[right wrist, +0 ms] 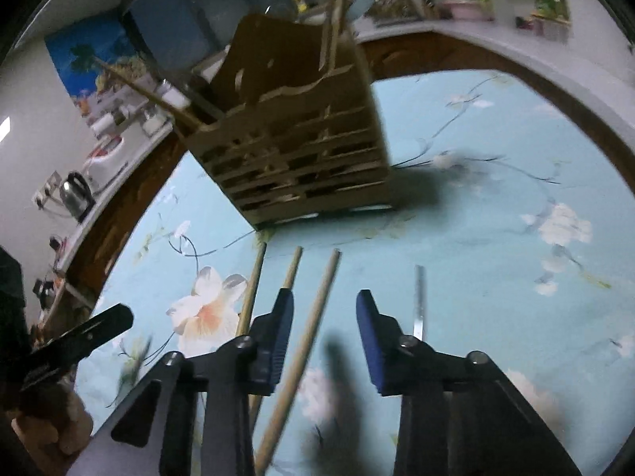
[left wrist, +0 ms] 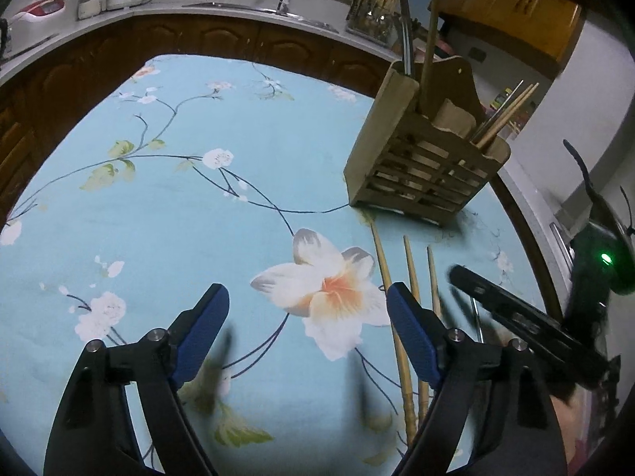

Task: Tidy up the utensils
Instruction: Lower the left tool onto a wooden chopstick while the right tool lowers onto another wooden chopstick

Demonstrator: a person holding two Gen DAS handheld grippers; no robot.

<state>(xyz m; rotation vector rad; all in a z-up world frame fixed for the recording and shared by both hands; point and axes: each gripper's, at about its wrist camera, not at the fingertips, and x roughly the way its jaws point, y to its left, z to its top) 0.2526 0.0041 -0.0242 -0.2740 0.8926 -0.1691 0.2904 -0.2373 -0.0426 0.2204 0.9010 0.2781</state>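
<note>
Straddling chopstick (right wrist: pixel 305 341): right gripper (right wrist: pixel 323 337) fingers.

Two fisheye views, each from a camera mounted on a hand-held gripper, look forward and steeply down along the blue-padded fingers (left wrist: pixel 214 309) onto a table under a pale blue floral cloth (left wrist: pixel 178 214), close above it. The left view looks over the table's left and middle with the wooden utensil holder (left wrist: pixel 424 158) at upper right; the right view faces that holder (right wrist: pixel 301 150) nearly head-on. Both share the holder, the loose sticks (left wrist: pixel 412 273) before it, the large flower print (right wrist: pixel 206 309) and the curved counter (left wrist: pixel 222 12) behind.
</note>
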